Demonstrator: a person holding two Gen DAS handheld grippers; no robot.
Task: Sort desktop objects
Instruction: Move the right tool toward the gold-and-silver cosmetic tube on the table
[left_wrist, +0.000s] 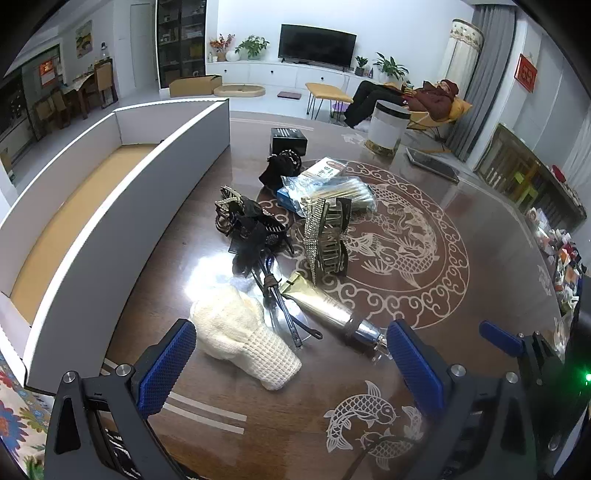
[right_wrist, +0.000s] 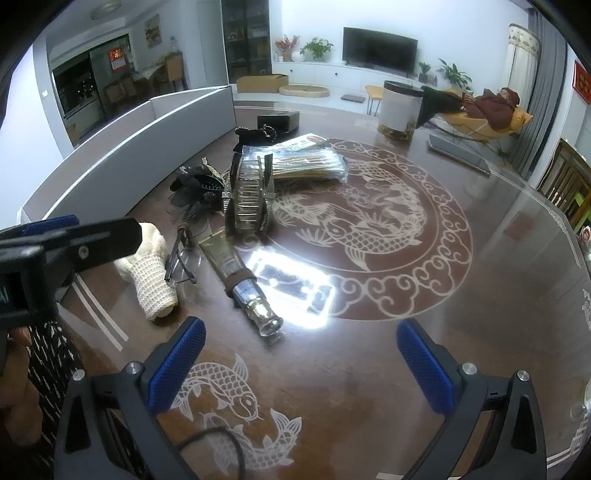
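Hovering with my left gripper (left_wrist: 291, 360) spread wide above the cream glove (left_wrist: 242, 330) on the surface (left_wrist: 461, 332); it looks soft, light, best pinched mid-cuff.

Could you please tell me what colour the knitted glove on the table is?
The knitted glove is cream white; the left wrist view shows it best.

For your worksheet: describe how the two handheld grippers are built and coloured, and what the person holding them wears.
Both the left gripper and right gripper have dark grey angular fingers with silver bolts and blue textured pads. A black-and-white patterned garment shows beside them.
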